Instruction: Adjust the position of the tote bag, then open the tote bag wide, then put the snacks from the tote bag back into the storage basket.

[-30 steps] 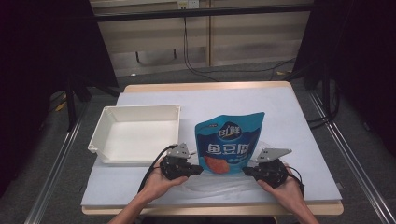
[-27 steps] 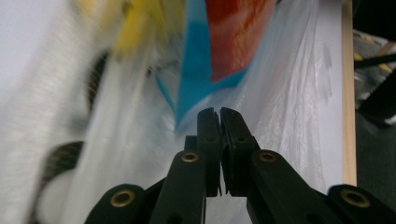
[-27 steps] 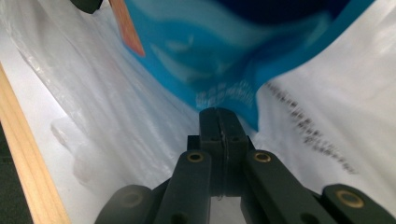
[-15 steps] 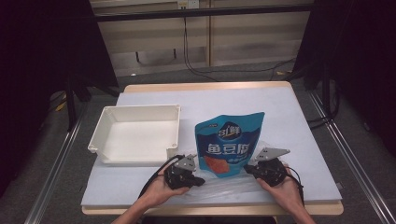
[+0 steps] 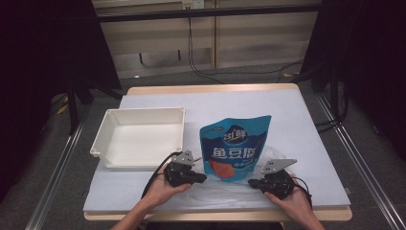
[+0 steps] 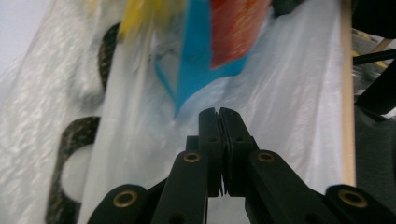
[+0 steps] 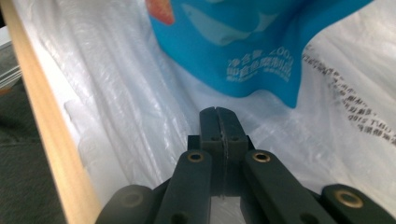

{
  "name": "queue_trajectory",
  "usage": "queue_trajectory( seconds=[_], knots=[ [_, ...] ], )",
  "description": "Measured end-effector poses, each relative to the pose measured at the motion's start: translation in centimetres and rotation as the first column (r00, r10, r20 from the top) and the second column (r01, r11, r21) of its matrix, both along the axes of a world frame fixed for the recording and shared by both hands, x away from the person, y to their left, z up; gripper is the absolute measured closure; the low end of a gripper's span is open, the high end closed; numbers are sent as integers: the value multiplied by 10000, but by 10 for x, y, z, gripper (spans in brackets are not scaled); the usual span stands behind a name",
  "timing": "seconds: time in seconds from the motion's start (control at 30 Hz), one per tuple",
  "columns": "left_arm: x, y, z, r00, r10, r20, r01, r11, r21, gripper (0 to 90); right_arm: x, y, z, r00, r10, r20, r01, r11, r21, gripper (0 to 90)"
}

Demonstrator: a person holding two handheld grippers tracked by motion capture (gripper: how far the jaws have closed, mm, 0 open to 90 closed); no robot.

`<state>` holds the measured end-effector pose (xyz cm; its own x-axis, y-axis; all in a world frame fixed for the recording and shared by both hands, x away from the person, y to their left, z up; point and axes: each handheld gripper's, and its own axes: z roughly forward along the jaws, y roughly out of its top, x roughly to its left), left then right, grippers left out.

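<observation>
Grippers pinching a thin clear plastic bag (image 5: 225, 189) at the table's near edge.
Left gripper (image 5: 200, 178) and right gripper (image 5: 253, 183) each have jaws together on the film; blue printed snack pouch (image 5: 234, 146) lies at twelve o'clock between them, white rectangular plastic tray (image 5: 139, 139) at ten o'clock.

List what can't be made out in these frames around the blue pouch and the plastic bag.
- Blue pouch: lower end covered by the clear plastic bag in the high view; top cut off by the frame edge in both gripper views.
- Left gripper view: pouch print blurred, unreadable.
- Left gripper and right gripper: jaws shut; whether bag film is pinched between them cannot be told.
</observation>
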<state>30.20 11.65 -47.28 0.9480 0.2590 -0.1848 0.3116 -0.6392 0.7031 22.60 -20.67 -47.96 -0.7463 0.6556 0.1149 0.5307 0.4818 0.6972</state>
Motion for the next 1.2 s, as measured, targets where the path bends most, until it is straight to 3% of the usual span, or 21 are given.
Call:
queue_trajectory(
  seconds=[0.03, 0.07, 0.23, 0.37, 0.47, 0.5, 0.53, 0.63, 0.7, 0.87, 0.97, 1.2],
  knots=[
    [0, 0, -1, 9999, 143, -34, -144, 9995, -281, 884, -1, 0, 0, 10000, 7, -18, -7, 10000, -27, 900],
    [0, 1, 2, 10000, 64, 31, -64, 10000, -46, 881, -3, 0, 1, 10000, 85, 8, -85, 9999, -71, 900],
    [3, 1, 0, 9994, 354, -57, -355, 9989, -294, 851, -12, 0, 3, 9989, 473, 5, -473, 9986, -253, 900],
    [1, -3, -4, 10000, 62, -66, -60, 9997, 249, 868, -20, -1, 3, 9978, 661, -52, -662, 9976, -196, 900],
    [-4, -5, -4, 9994, -317, -118, 321, 9987, 388, 872, -23, -2, 3, 9981, 608, -71, -609, 9980, -185, 900],
    [-5, -6, -5, 9996, -280, -63, 282, 9994, 221, 872, -22, -2, 3, 9982, 594, -64, -595, 9980, -208, 900],
    [-6, -5, -4, 9993, -345, -133, 349, 9987, 382, 873, -22, -2, 3, 9984, 562, -69, -564, 9982, -207, 900],
    [-9, -5, -4, 9989, -443, -131, 447, 9985, 321, 878, -21, -3, 3, 9996, 283, 36, -282, 9992, -274, 900],
    [-10, -3, -2, 9973, -724, -137, 730, 9958, 550, 878, -20, -5, 3, 9998, 103, 153, -99, 9996, -248, 900],
    [-10, 2, 0, 9984, -535, -182, 537, 9985, 96, 826, -19, -9, 6, 9978, -299, 599, 268, 9983, 525, 885],
    [-9, 6, 4, 9995, -258, -158, 256, 9995, -172, 781, -19, -13, 10, 9955, -571, 757, 482, 9922, 1148, 826],
    [-11, 12, 12, 9998, -73, 188, 83, 9985, -545, 649, -24, -24, 20, 9879, -873, 1279, 595, 9766, 2067, 718]
  ],
)
